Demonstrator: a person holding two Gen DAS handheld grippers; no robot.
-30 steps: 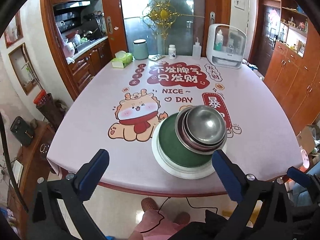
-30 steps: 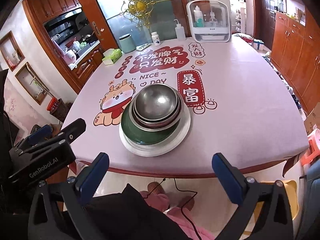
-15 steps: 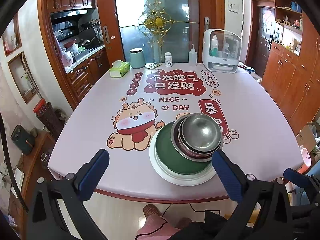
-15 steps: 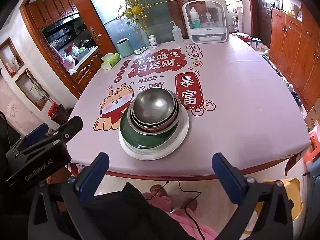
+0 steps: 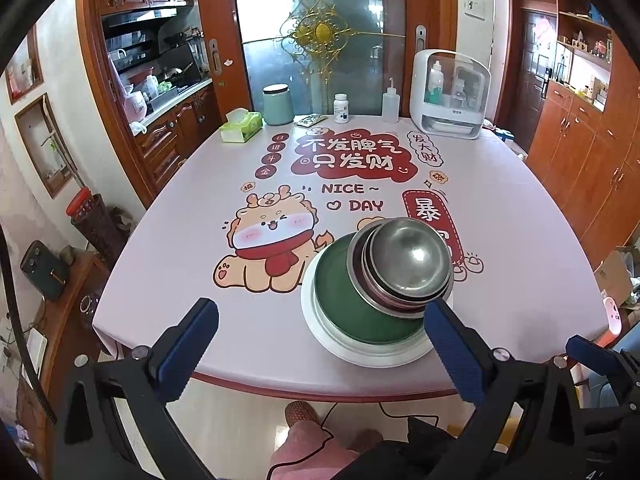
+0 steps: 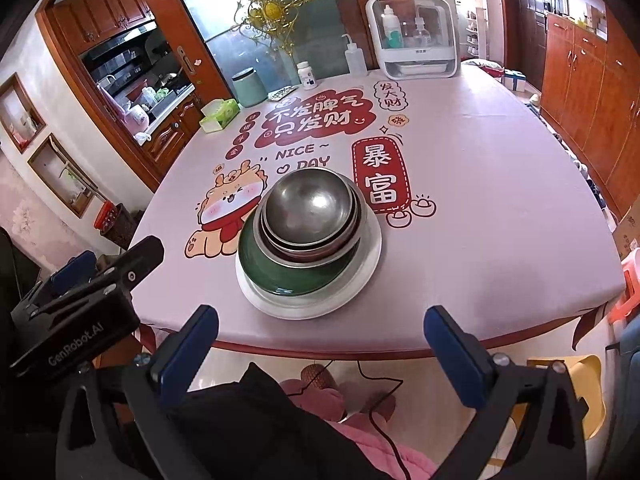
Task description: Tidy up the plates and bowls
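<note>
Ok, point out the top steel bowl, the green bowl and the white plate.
top steel bowl (image 6: 310,204), right wrist view, inner bottom.
green bowl (image 6: 280,276), right wrist view, near rim.
white plate (image 6: 360,276), right wrist view, bare right rim.

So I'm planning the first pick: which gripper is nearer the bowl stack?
Left. The left gripper has its right finger at the bowl stack's near rim; the right gripper hangs back off the table edge.

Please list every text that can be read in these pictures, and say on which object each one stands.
"NICE ~ DAY": on the tablecloth.
"不发脾气 只发财": red cloud on the tablecloth.
"暴富": red tag on the tablecloth.
"发大财": small bubble on the tablecloth.
"GenRobot.AI": on the left gripper body, seen from the right wrist.
Labels on the white pill bottle and the storage box: too small.
</note>
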